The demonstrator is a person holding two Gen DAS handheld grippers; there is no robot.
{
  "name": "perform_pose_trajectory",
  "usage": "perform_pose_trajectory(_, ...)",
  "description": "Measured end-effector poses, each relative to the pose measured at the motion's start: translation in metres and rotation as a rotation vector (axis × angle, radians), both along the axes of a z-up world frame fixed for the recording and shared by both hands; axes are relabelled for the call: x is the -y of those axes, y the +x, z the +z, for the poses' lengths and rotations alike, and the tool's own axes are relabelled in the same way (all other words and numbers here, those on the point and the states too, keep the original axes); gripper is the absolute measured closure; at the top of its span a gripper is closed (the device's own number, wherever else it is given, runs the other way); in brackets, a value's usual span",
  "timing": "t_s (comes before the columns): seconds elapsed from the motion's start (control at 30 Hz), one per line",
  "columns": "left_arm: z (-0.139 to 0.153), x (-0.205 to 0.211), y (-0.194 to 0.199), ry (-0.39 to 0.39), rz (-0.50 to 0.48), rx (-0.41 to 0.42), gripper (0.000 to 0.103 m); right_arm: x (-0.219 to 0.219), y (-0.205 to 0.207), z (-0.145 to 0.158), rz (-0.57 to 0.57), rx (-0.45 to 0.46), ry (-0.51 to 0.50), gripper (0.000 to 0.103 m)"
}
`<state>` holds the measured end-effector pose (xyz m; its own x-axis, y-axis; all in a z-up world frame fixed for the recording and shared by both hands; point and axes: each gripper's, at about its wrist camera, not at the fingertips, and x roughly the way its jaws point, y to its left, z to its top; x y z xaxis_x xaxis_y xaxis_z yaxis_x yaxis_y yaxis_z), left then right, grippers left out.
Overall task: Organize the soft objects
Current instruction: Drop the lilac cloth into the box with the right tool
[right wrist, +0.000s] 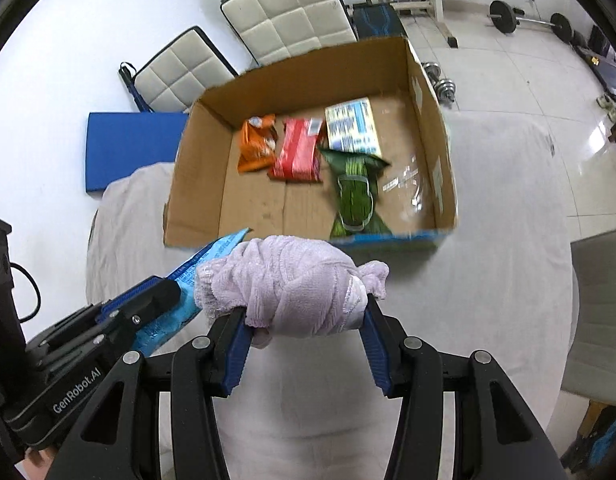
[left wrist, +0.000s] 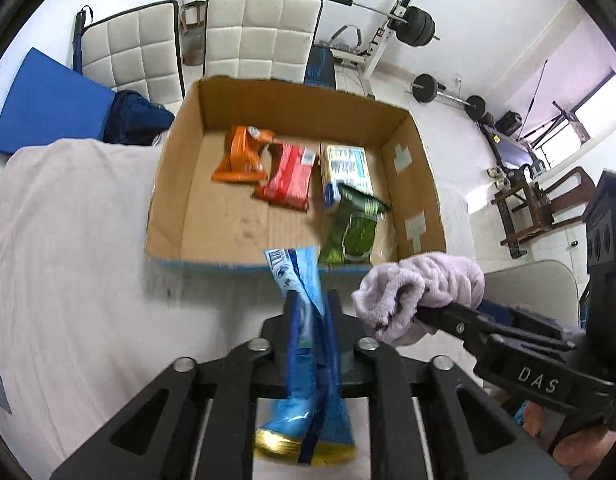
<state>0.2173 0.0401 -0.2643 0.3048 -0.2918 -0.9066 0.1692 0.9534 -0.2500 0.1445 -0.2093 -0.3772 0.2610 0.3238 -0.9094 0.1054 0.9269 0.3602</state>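
My left gripper (left wrist: 311, 304) is shut on a blue snack packet (left wrist: 306, 320), held above the white-covered table just in front of the cardboard box (left wrist: 168, 184). My right gripper (right wrist: 304, 312) is shut on a rolled lilac towel (right wrist: 296, 284), beside the left one and also short of the box (right wrist: 196, 184). In the left wrist view the towel (left wrist: 423, 288) is at the right. In the right wrist view the blue packet (right wrist: 212, 260) is at the left. Inside the box lie an orange packet (left wrist: 244, 152), a red packet (left wrist: 290, 176), a pale box (left wrist: 345, 168) and a green packet (left wrist: 353, 224).
The table cloth (left wrist: 68, 248) spreads left of the box. Two white padded chairs (left wrist: 264, 32) stand behind the table, with a blue mat (left wrist: 48, 100) at the left. Weights and a bench (left wrist: 411, 24) fill the room behind. A grey chair (right wrist: 603, 312) is at the right.
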Motion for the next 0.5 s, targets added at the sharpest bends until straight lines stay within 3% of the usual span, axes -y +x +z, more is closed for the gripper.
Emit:
perform_pose_trajectory(0.23,-0.028,-0.005,0.042,0.027,0.036,-0.042,0.095,-0.006,0.031,-0.028,-0.013,-0.038,-0.021,0.051)
perform_pose_trajectory(0.5,-0.047,-0.021,0.076,0.068,0.071,-0.066,0.095,-0.017,0.069,-0.061,-0.064,-0.089,0.034,0.051)
